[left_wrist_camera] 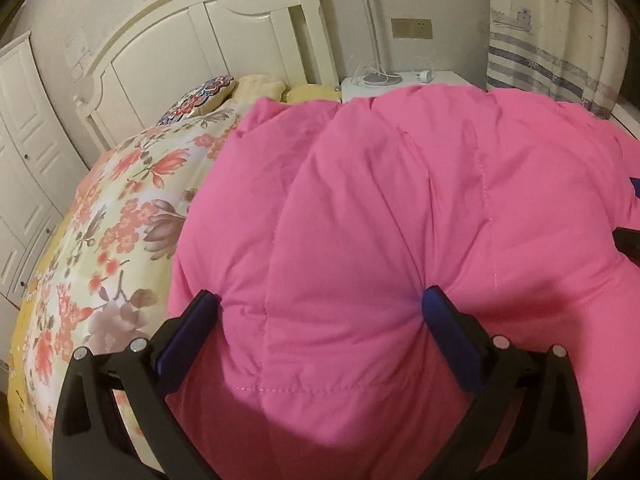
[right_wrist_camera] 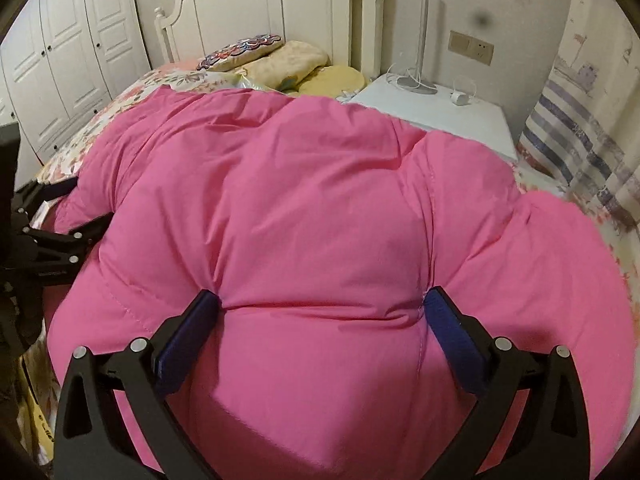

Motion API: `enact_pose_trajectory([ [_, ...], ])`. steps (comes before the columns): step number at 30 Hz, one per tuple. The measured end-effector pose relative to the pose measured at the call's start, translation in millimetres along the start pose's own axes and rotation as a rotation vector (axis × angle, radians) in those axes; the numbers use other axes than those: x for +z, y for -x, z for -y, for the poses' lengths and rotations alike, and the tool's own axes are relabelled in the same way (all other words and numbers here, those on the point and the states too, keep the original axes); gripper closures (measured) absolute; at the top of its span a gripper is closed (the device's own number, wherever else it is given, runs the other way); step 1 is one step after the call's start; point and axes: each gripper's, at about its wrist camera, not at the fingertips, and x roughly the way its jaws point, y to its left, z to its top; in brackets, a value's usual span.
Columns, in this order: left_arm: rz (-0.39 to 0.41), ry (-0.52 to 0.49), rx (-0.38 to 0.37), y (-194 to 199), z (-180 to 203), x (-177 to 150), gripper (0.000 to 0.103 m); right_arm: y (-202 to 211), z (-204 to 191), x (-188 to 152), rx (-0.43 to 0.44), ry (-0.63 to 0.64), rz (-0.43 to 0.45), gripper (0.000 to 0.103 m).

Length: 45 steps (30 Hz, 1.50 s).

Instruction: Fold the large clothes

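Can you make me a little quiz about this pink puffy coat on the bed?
1. True or false: both grippers have coat fabric between their fingers.
2. What stands on the nightstand? A) a lamp B) a teddy bear C) a plate
3. Fill in: the bedspread under the coat has a ____ pattern.

Key: 1 true: the left gripper and the right gripper each have a thick bulge of coat between their fingers. 2 A: the lamp stands there. 3 flower.
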Motion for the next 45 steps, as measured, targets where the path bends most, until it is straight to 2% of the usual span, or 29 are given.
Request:
enact_pose_trajectory([
  [5,0.037,0.064,-0.045,-3.8,-9.4,-9.6,0.002,-4.3,4.2,-2.3,0.017,-0.027,0.015,0.004],
  [8,0.058,0.073,-0.043,-4.5,-11.2,-14.5,0.002,-1.8,0.0,-5.2,-0.009,-0.02,0.03,0.004],
  [12,0.051,0.072,-0.032,-4.3,-8.9,-15.1,0.002,19.9,-5.7,-4.5,-0.076,-0.105,-0.022,0.004],
  [14,0.052,0.073,-0.031,-4.2,-8.4,-15.1,0.002,48.8,-28.3,-7.4,-0.047,-0.058,0.049,0.004],
  [16,0.053,0.076,-0.035,-4.5,-9.0,-15.5,0.002,64.2,-53.1,-10.7,-0.084,0.034,0.109,0.004],
  [18,0.055,0.082,-0.038,-3.8,-9.7,-16.3,0.002,60.0,-68.6,-11.1,-0.087,0.078,0.099,0.004],
  [19,0.058,0.084,-0.035,-3.2,-9.8,-16.8,0.002,49.1,-74.4,-11.4,-0.066,0.092,0.075,0.004],
  [21,0.063,0.089,-0.029,-1.9,-10.0,-18.0,0.002,21.4,-77.3,-15.3,-0.078,0.1,0.008,0.004],
  [22,0.065,0.094,-0.027,-1.6,-10.6,-18.5,0.002,9.7,-76.6,-21.2,-0.074,0.091,0.007,0.004],
  [24,0.067,0.097,-0.027,-1.6,-11.1,-18.5,0.002,6.4,-72.5,-25.5,-0.058,0.092,0.034,0.004],
  [28,0.067,0.096,-0.023,-1.1,-10.9,-18.8,0.002,15.3,-67.3,-19.5,-0.03,0.087,-0.01,0.004],
  [32,0.072,0.097,-0.016,-0.2,-10.0,-19.1,0.002,65.5,-48.8,-19.8,-0.128,0.079,0.111,0.004],
  [34,0.073,0.097,-0.016,0.2,-10.0,-19.1,0.002,76.5,-14.9,-26.8,-0.184,0.005,0.12,0.004],
  [36,0.073,0.099,-0.02,0.2,-10.2,-19.0,0.002,70.9,10.9,-35.4,-0.208,-0.051,0.08,0.004],
  [37,0.074,0.099,-0.02,0.5,-9.7,-19.2,0.002,56.8,27.0,-45.2,-0.213,-0.084,0.025,0.004],
  [38,0.075,0.101,-0.022,0.8,-9.6,-19.3,0.002,49.9,37.3,-53.0,-0.166,-0.102,0.017,0.004],
  [39,0.076,0.102,-0.023,1.2,-9.5,-19.4,0.002,49.3,44.3,-62.2,-0.116,-0.112,0.064,0.004],
  [40,0.076,0.1,-0.021,1.0,-9.5,-19.6,0.002,50.7,44.8,-64.2,-0.113,-0.109,0.068,0.004],
  [43,0.076,0.099,-0.011,1.9,-9.2,-19.3,0.002,63.4,44.0,-59.3,-0.137,-0.116,0.039,0.004],
  [45,0.077,0.099,-0.009,2.7,-8.8,-19.2,0.002,83.7,53.6,-56.1,-0.185,-0.143,0.115,0.004],
])
